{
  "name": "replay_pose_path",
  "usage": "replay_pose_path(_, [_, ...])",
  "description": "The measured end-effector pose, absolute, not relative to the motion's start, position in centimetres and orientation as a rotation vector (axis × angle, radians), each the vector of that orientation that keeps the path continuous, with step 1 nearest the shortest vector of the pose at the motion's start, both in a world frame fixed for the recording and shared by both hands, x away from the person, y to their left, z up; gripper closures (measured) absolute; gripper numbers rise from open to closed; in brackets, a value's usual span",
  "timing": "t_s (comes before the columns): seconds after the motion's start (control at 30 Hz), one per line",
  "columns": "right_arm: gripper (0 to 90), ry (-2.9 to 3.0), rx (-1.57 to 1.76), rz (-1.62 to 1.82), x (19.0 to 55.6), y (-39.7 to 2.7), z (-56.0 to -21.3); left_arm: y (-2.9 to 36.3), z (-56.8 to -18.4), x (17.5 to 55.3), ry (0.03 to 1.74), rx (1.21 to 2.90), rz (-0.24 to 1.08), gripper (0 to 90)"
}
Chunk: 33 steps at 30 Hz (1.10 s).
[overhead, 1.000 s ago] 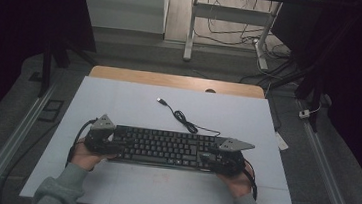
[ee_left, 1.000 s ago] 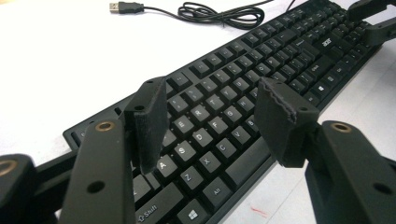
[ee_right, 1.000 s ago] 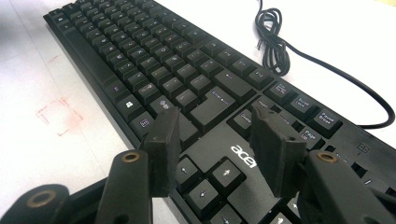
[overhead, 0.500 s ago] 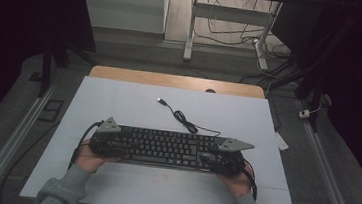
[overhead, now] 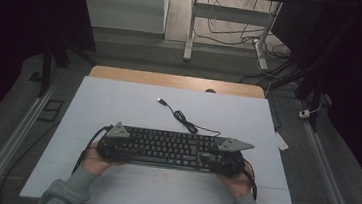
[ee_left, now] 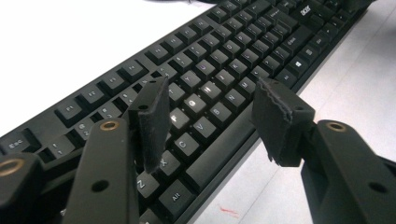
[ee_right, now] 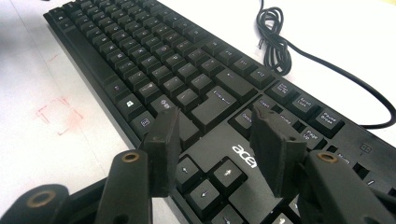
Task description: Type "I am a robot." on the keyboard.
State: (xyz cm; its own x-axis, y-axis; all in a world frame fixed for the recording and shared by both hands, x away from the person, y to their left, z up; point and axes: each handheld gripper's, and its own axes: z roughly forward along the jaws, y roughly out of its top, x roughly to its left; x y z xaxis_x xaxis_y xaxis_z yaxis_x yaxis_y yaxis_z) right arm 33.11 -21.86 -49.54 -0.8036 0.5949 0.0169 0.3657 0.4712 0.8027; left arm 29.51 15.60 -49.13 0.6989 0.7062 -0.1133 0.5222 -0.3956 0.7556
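High view: a black keyboard (overhead: 169, 148) lies lengthwise across the near half of a pale table (overhead: 119, 101), with one gripper at each of its ends and the person's hands and grey sleeves entering from the near edge. At the left end, the left gripper (overhead: 109, 145) sits over the keyboard's left keys, its grey plate pointing away from the person. Left gripper view: the left gripper (ee_left: 210, 116) has its jaws standing well apart and they have just been closing a little; one jaw hangs above the letter keys and the other beyond the keyboard's near edge above the table, so that the near edge lies between them, and whether either pad touches the keyboard cannot be told. At centre in the high view, the keyboard's cable (overhead: 182, 117) runs from its far edge through a small coil to a plug lying on the table farther off. At the right end, the right gripper (overhead: 224, 156) rests over the keyboard's right section. Right gripper view: the right gripper (ee_right: 217, 140) holds its jaws wide apart above the arrow keys and the keys beside them, gripping nothing, while the coiled cable lies on the table beyond the keyboard's far edge.
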Motion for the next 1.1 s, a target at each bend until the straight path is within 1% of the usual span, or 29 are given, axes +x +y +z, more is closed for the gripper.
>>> replay_pose_path(0.2, [52.7,2.458,0.821,1.241,33.1,-21.8,-49.6,15.2,-49.4,29.5,0.923,2.117,0.284,50.4])
replay_pose_path(0.33, [52.7,2.458,0.822,1.241,33.1,-21.8,-49.6,14.8,-49.7,29.4,0.912,2.141,0.280,56.3])
replay_pose_path(0.47, [52.7,2.460,0.820,1.240,33.1,-21.8,-49.6,14.5,-50.1,29.5,0.897,2.169,0.274,67.0])
replay_pose_path(0.63, [52.7,2.460,0.819,1.238,33.1,-21.8,-49.6,14.1,-50.5,29.7,0.895,2.195,0.268,83.5])
replay_pose_path(0.7, [52.7,2.460,0.820,1.238,33.1,-21.8,-49.6,13.9,-50.7,29.7,0.893,2.204,0.265,87.8])
replay_pose_path(1.1, [52.7,2.462,0.820,1.237,33.1,-21.8,-49.6,13.0,-51.6,29.9,0.878,2.253,0.243,88.7])
